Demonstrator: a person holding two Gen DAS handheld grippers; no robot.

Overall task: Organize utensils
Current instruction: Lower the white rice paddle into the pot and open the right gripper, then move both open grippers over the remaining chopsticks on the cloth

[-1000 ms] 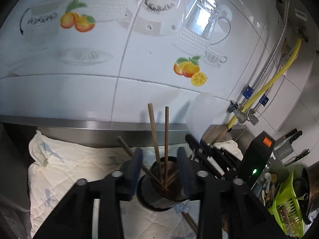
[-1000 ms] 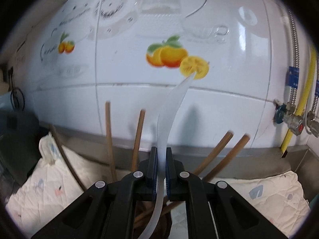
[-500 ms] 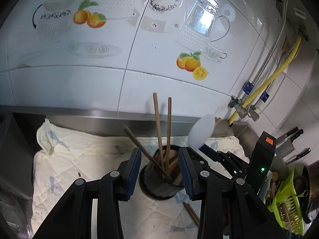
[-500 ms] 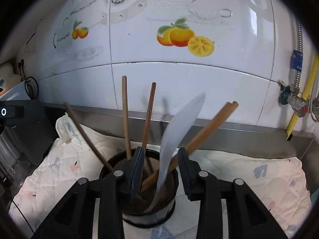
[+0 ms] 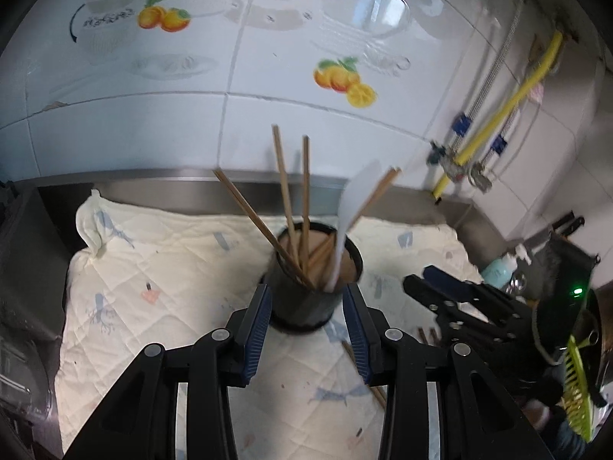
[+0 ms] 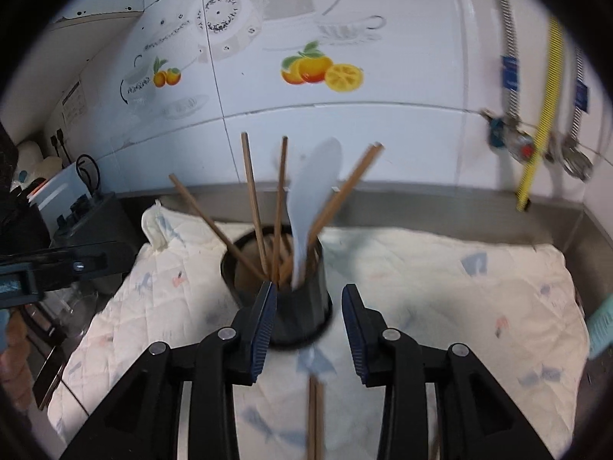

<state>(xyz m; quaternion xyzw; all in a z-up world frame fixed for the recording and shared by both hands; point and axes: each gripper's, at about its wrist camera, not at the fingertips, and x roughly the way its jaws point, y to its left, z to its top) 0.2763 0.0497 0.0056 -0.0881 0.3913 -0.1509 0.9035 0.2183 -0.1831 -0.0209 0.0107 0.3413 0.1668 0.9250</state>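
tiles (image 5: 161,145) with printed fruit and kitchenware cover the back wall, and a steel ledge runs beneath them. over the surface lies a quilted cloth (image 5: 161,253), pale with small prints, its far left corner bunched up. at the right, a yellow hose (image 5: 498,119) and braided metal hoses run down to valves, while a green rack (image 5: 574,391) and dark knife handles are cut off by the frame edge and hard to make out. a dark utensil cup (image 5: 306,299) stands on the cloth, holding wooden chopsticks (image 5: 285,191) fanned outward and a white rice paddle (image 6: 312,199) leaning right. two more chopsticks (image 6: 315,414) lie flat on the cloth, partly hidden by the jaws. the left gripper (image 5: 306,329) and right gripper (image 6: 308,326) both have jaws wide apart, holding nothing, framing the cup from close by.
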